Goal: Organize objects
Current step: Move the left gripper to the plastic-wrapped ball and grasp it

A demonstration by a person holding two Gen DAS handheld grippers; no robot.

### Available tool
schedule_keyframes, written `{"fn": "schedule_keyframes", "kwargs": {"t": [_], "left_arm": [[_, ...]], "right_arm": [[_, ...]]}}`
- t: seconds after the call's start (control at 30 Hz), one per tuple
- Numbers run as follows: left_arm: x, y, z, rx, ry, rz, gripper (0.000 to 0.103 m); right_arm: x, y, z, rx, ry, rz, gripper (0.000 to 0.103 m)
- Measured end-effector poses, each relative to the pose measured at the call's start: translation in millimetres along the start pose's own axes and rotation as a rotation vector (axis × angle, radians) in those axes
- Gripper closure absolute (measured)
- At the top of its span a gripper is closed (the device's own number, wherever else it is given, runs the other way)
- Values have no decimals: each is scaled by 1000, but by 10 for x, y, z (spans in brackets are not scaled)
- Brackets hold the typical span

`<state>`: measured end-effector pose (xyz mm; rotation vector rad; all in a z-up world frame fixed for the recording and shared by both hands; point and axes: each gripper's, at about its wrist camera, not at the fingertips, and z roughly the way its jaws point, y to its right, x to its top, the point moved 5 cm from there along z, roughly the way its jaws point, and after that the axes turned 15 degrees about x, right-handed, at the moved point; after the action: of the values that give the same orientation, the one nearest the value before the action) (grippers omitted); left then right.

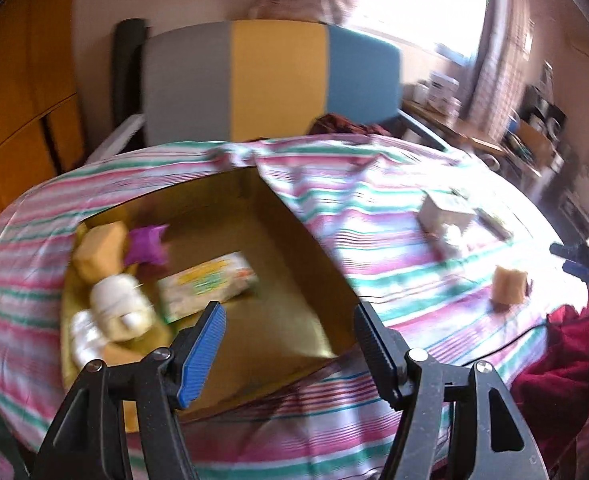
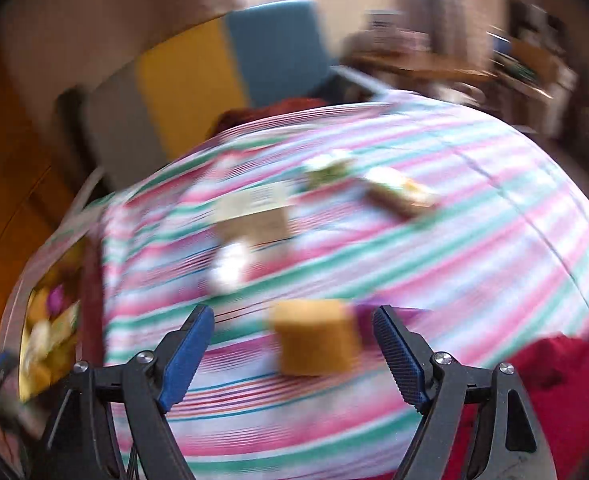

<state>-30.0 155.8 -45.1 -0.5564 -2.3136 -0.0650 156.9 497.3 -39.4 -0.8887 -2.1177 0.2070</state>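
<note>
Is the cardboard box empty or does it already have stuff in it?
Partly filled. The cardboard box holds a purple wrapper, a yellow-green packet and pale bundles at one side; the rest of its floor is bare.

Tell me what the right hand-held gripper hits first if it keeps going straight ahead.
Probably the orange sponge block, lying on the striped cloth between the open fingers of the right hand-held gripper. Blur makes depth uncertain.

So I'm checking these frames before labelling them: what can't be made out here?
- Right wrist view: motion blur smears the boxes beyond the orange block; labels unreadable.
- Left wrist view: the cardboard box's near corner is hidden behind the left claw.
- Left wrist view: the right claw is cut off by the edge.
</note>
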Motion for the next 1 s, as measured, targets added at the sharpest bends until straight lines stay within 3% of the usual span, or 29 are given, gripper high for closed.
{"fn": "schedule_keyframes", "kwargs": {"t": [0.1,0.2,0.53,0.73,1.0], "left_arm": [[75,339,12,-49,-3,60,36],[145,665,46,-90,-9,110,36],[401,1728,456,-255,-96,195,38],[548,2172,912,-291,-185,195,38],[721,2556,1492,-265,-274,154,38]], "right_arm": [[73,366,-169,-2,76,125,18],[89,547,-249,63,139,240,13],[102,515,-267,151,180,255,9],[69,588,-258,198,183,294,6],[59,636,-199,236,159,329,5]]}}
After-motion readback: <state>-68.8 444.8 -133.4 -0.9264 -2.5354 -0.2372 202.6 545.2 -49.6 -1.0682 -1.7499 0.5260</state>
